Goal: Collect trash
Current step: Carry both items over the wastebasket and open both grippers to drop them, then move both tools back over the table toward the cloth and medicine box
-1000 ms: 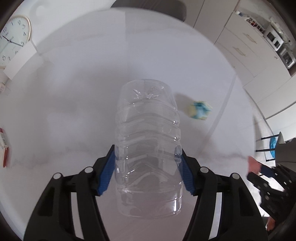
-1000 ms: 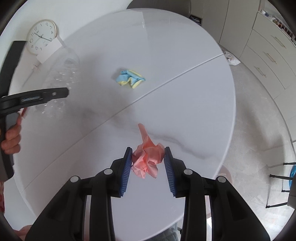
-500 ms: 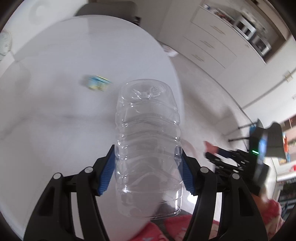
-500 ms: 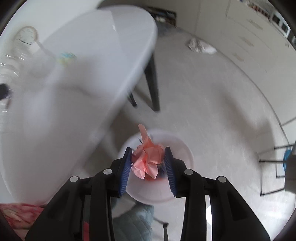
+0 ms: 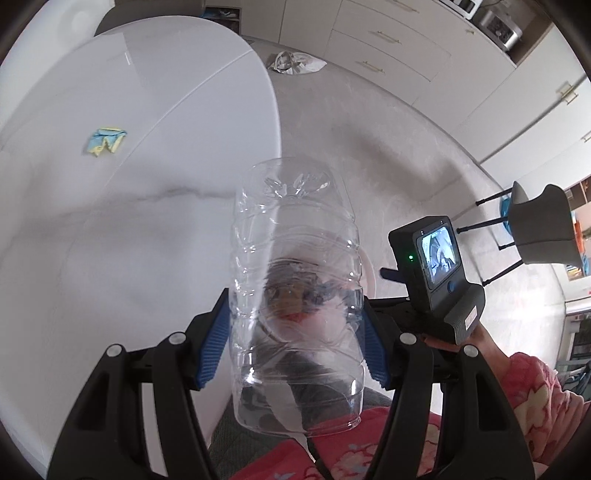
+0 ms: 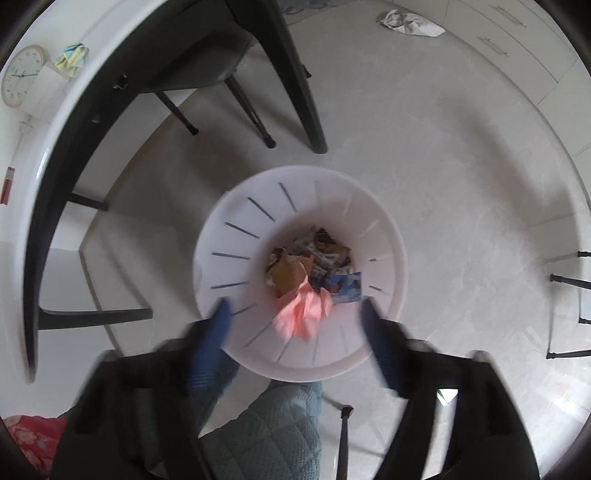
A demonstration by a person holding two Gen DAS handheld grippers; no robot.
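Note:
My left gripper [image 5: 293,332] is shut on a clear plastic bottle [image 5: 295,280], held out past the table edge. The white bin [image 5: 369,271] shows through and behind the bottle. My right gripper [image 6: 295,325] is open, its blue pads wide apart above the white slotted bin [image 6: 236,258]. A crumpled pink paper [image 6: 303,310] is loose between the jaws, over the bin's inside, blurred. The bin holds several bits of trash [image 6: 314,262]. A blue and yellow crumpled wrapper [image 5: 105,140] lies on the white round table [image 5: 110,240]; it also shows in the right wrist view [image 6: 72,59].
The right gripper's body with its small screen [image 5: 436,273] is right of the bottle. Dark chair legs [image 6: 288,74] stand beside the bin under the table. A crumpled bag [image 6: 410,22] lies on the floor by the cabinets. A wall clock [image 6: 22,75] is at far left.
Both grippers swung from the table to the floor bin. The right gripper opened and let go of the pink paper, which is dropping into the bin. The left still holds the bottle.

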